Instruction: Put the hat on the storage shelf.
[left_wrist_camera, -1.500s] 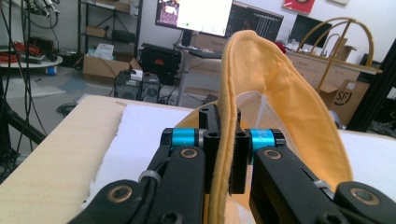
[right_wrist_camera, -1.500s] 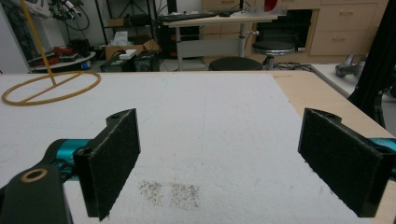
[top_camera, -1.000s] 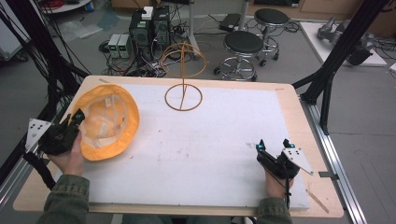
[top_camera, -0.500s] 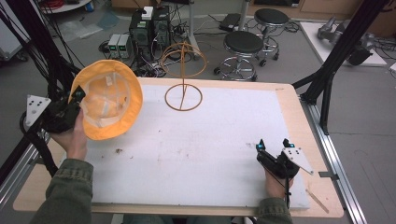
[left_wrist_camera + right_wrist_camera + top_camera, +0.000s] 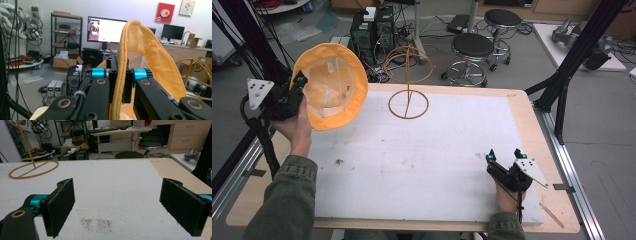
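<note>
Hat (image 5: pixel 332 92), orange with a pale lining, hangs lifted above the table's (image 5: pixel 532 125) left far corner, its hollow turned toward the high camera. Its brim is pinched between the shut jaws of the left gripper (image 5: pixel 297 85); the left gripper view shows the brim's orange edge (image 5: pixel 120 75) pressed between the two black jaws. The right gripper (image 5: pixel 504 156) rests low on the white mat (image 5: pixel 422 160) near the table's right front, jaws spread wide with nothing between them. A wire stand (image 5: pixel 408 102) with a ring base sits on the mat's far edge, just beside the hat.
</note>
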`<state>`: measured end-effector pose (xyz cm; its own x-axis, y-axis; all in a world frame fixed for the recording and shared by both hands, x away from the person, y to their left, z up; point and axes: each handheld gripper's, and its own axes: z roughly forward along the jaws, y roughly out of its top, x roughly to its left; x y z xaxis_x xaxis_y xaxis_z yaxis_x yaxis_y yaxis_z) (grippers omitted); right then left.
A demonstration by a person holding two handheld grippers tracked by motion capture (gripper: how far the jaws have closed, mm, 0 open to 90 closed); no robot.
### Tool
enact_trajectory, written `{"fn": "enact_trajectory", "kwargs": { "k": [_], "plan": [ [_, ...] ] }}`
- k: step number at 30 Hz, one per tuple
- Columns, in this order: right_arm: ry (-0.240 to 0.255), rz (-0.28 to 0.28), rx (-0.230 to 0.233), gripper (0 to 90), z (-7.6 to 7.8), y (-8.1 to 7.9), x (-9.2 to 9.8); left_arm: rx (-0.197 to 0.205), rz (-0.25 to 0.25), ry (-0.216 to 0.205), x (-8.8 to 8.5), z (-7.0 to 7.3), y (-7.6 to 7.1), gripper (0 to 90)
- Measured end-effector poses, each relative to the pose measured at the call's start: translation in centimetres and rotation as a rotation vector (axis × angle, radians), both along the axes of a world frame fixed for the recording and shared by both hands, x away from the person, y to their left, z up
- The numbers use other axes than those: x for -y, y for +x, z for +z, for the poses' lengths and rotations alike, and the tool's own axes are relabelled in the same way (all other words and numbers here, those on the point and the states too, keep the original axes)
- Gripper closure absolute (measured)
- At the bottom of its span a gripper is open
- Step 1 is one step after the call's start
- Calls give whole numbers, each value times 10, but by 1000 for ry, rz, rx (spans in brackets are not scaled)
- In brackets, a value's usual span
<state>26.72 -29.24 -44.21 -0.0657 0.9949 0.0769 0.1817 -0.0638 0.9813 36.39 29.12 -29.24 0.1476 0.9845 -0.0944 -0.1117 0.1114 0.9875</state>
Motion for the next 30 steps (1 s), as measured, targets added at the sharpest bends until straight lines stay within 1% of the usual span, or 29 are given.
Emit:
{"fn": "enact_trajectory", "kwargs": {
  "k": [1, 2, 3, 4, 5, 6, 8, 9, 10, 11, 12, 13, 15, 16, 17, 18, 19, 21, 22, 24, 25, 26, 27, 28, 29, 30],
  "plan": [
    [5, 0, -1, 118, 0, 0, 0, 0, 0, 0, 0, 0, 0, 879],
    [9, -2, -1, 118, 0, 0, 0, 5, 0, 8, 3, 2, 3, 878],
    [9, -2, 4, 118, 0, 0, 1, 8, 0, 14, 6, 4, 7, 879],
    [8, 0, 5, 118, 1, -1, 1, 15, 1, 29, 13, 9, 14, 879],
    [15, -1, 7, 118, 1, -1, 1, 15, 1, 29, 13, 9, 14, 879],
    [17, 0, 7, 118, 1, -1, 1, 28, 2, 35, 18, 15, 20, 878],
    [14, 2, 7, 118, 1, -1, 1, 41, 0, 30, 22, 22, 27, 879],
    [14, 2, 7, 118, 1, -1, 1, 41, 0, 30, 22, 22, 27, 879],
    [13, 5, 3, 118, 0, -1, 0, 62, -12, 12, 26, 28, 33, 878],
    [18, 7, 0, 118, 0, -1, 0, 70, -13, 12, 27, 31, 36, 879],
    [18, 6, 0, 118, 0, -1, 0, 80, -10, 15, 30, 34, 39, 878],
    [19, 8, 0, 118, 0, -1, 0, 80, -10, 15, 30, 34, 39, 878],
    [20, 8, 4, 118, 0, -1, 0, 92, 1, 20, 34, 40, 44, 878],
    [25, 8, 7, 118, 1, -2, 0, 107, 22, 38, 38, 46, 48, 878],
    [25, 8, 7, 118, 1, -2, 0, 107, 22, 38, 38, 46, 48, 879],
    [25, 10, 8, 118, 0, -3, 0, 111, 33, 47, 40, 48, 50, 879],
    [14, 20, 6, 118, 0, -3, -1, 111, 48, 61, 44, 53, 55, 879],
    [2, 22, 8, 118, 0, -3, -2, 107, 53, 58, 45, 55, 58, 879],
    [1, 20, 9, 118, 0, -3, -2, 113, 62, 53, 47, 56, 61, 879],
    [7, 17, 13, 118, 0, -3, -1, 112, 81, 52, 49, 60, 67, 879],
    [14, 14, 13, 118, 1, -3, 0, 104, 101, 64, 53, 62, 73, 878],
    [14, 14, 13, 118, 1, -3, 0, 104, 101, 64, 53, 62, 73, 878],
    [19, 9, 14, 118, 1, -3, 0, 93, 113, 72, 58, 63, 79, 878],
    [19, 10, 17, 118, 1, -3, 1, 93, 113, 72, 58, 63, 79, 878],
    [22, 8, 15, 118, 1, -3, 1, 95, 133, 108, 65, 62, 85, 878],
    [25, 9, 12, 118, 1, -3, 1, 90, 142, 126, 69, 61, 88, 878]
  ]
}}
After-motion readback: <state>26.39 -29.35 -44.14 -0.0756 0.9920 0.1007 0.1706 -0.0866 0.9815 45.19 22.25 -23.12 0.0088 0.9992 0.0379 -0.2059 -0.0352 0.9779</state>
